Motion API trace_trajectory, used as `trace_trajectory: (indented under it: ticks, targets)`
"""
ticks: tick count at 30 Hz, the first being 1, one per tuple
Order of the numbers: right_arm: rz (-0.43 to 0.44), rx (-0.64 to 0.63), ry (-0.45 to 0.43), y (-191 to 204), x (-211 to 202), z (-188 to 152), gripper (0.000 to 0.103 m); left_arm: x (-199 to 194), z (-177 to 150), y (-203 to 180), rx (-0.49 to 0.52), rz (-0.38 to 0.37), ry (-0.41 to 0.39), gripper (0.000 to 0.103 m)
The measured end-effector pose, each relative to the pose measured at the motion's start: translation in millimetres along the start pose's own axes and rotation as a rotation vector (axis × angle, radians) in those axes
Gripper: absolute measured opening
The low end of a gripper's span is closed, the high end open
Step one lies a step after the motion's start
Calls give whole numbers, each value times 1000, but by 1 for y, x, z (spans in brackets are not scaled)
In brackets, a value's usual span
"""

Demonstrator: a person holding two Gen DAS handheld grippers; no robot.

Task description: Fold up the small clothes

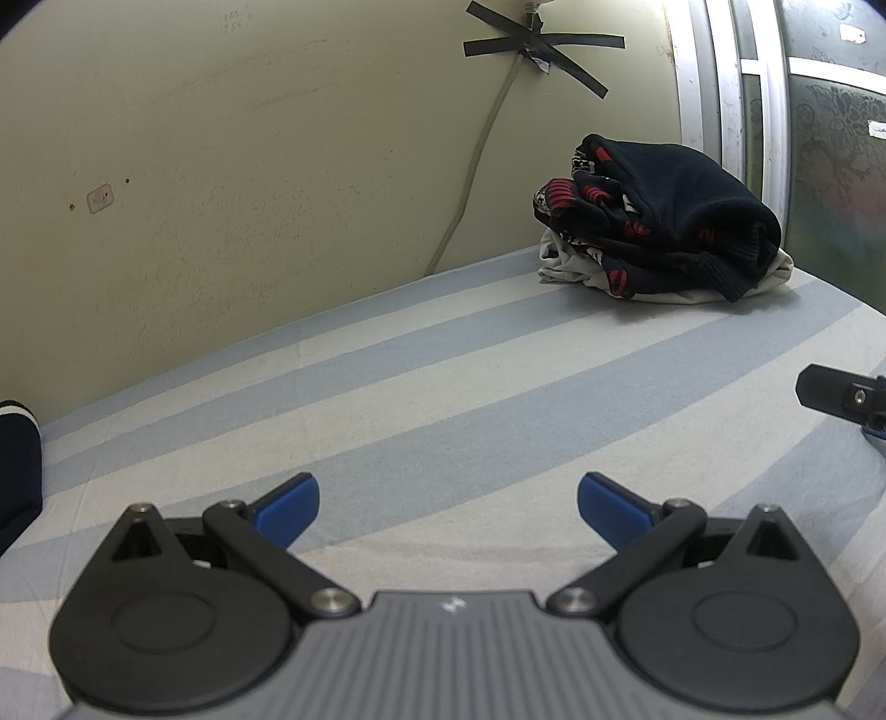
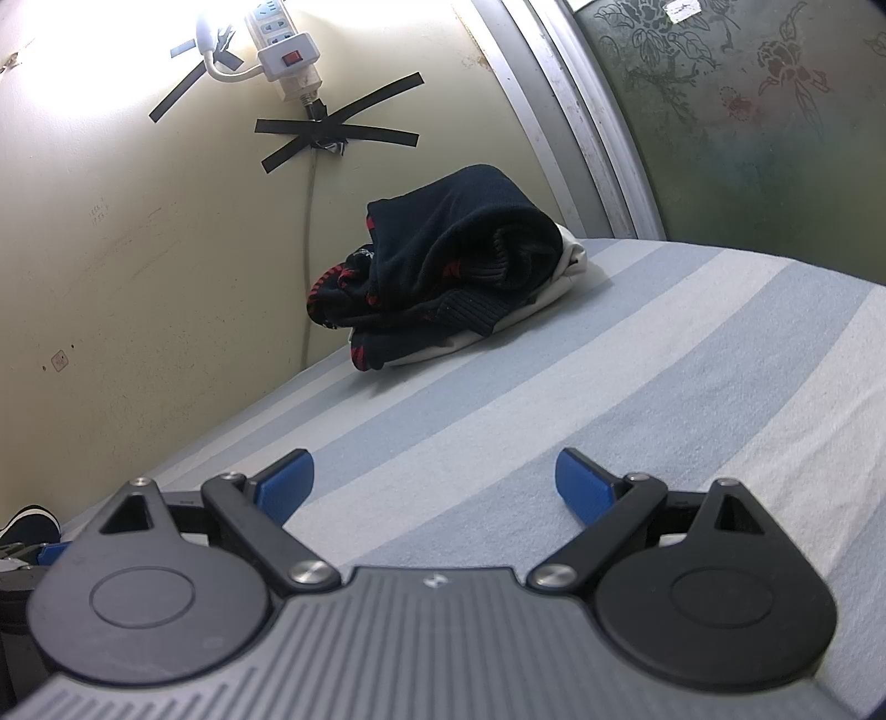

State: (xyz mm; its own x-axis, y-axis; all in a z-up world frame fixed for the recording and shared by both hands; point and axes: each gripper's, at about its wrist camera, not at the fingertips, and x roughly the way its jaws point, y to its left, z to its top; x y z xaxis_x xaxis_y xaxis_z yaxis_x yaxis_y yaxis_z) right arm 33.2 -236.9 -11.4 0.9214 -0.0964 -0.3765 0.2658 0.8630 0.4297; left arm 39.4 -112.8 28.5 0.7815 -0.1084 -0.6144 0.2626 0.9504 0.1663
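A heap of clothes (image 1: 664, 221) lies at the far corner of the striped bed, a dark navy knit with red pattern on top of a white garment. The right wrist view shows the same heap of clothes (image 2: 443, 266) near the wall. My left gripper (image 1: 448, 507) is open, low over the bare sheet, well short of the heap, with nothing between its blue pads. My right gripper (image 2: 434, 487) is also open and empty over the sheet. A black part of the right gripper (image 1: 841, 396) shows at the right edge of the left wrist view.
The bed sheet (image 1: 443, 387) has blue and white stripes and meets a cream wall (image 1: 221, 194) on the left. A power strip (image 2: 282, 44) and cable are taped to the wall. A dark folded garment (image 1: 16, 471) lies at the far left. A frosted door (image 2: 747, 138) stands behind.
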Motion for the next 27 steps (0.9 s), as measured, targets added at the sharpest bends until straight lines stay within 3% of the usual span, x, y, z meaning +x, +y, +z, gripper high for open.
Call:
trace_trajectory:
  ticks: [27]
  targets:
    - [0, 1, -1, 0, 0, 0, 96, 0, 0, 0, 5, -7, 6, 103]
